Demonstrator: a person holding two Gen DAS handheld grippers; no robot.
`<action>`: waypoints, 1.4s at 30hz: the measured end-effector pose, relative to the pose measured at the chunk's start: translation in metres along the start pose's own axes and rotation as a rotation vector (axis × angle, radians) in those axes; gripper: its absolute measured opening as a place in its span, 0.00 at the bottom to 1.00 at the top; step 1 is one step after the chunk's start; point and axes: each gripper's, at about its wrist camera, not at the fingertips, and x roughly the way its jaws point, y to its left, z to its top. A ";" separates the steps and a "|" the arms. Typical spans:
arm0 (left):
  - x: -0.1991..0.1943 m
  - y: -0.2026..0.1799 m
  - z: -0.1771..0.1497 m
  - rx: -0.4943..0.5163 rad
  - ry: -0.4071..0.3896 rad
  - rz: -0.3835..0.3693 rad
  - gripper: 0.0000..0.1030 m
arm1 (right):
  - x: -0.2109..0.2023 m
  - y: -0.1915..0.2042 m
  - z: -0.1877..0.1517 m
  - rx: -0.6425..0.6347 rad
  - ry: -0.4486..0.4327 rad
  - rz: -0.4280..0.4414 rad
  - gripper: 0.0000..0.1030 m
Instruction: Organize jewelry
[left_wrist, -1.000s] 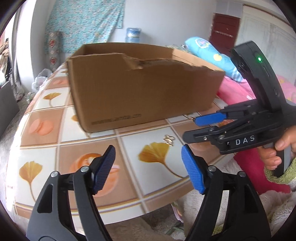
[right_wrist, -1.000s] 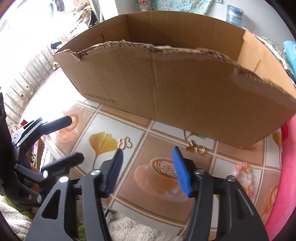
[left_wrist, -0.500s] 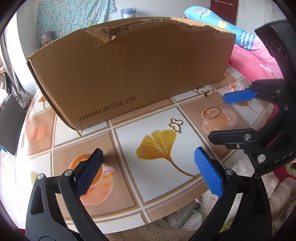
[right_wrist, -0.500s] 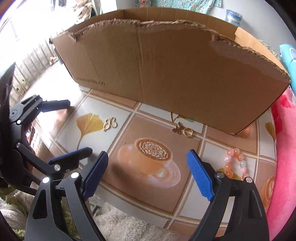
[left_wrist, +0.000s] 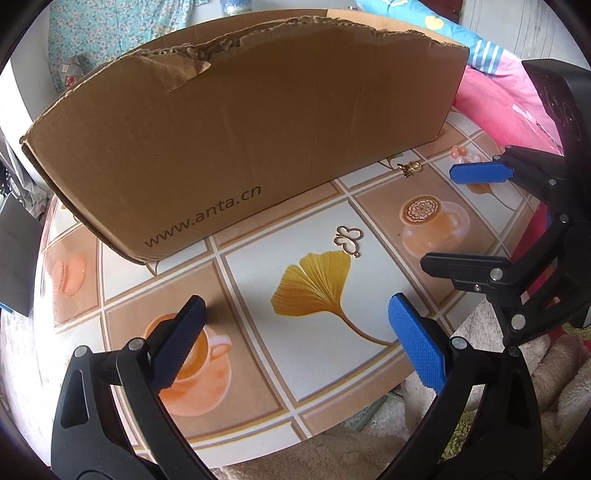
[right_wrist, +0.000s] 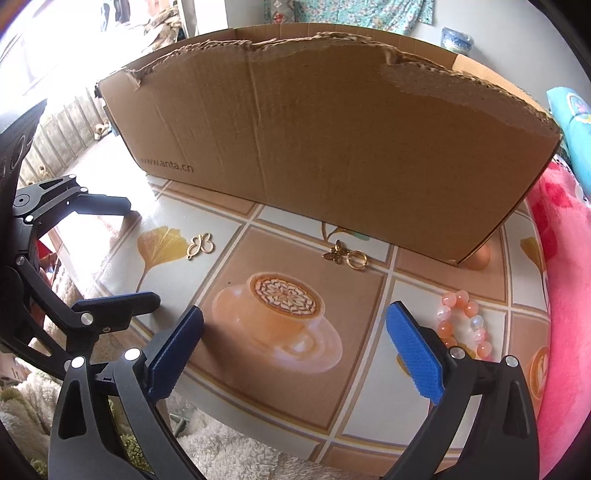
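Widened since a second ago: left gripper (left_wrist: 295, 332) now fully spread, right gripper (right_wrist: 293, 341) opening, both empty above the tabletop's (right_wrist: 369, 387) near edge, ready for the charm (left_wrist: 347, 240), ring (right_wrist: 356, 259), beads (right_wrist: 463, 325) before the box (right_wrist: 332, 140).

My left gripper (left_wrist: 295, 332) stands wide, empty; my right gripper (right_wrist: 293, 339), at three o'clock, is opening, empty.

Gold butterfly charm (left_wrist: 347, 240), ringed charm (right_wrist: 347, 255), pink bracelet (right_wrist: 466, 322) lie flat, apart.
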 end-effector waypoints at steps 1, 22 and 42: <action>0.000 0.000 0.000 0.001 -0.003 -0.001 0.93 | -0.001 -0.001 -0.001 -0.001 -0.007 -0.004 0.94; 0.006 -0.039 0.031 0.143 -0.044 -0.001 0.61 | -0.032 -0.054 -0.036 0.133 -0.135 0.237 0.94; 0.032 -0.044 0.064 0.244 0.122 -0.128 0.30 | -0.029 -0.053 -0.034 0.136 -0.150 0.253 0.94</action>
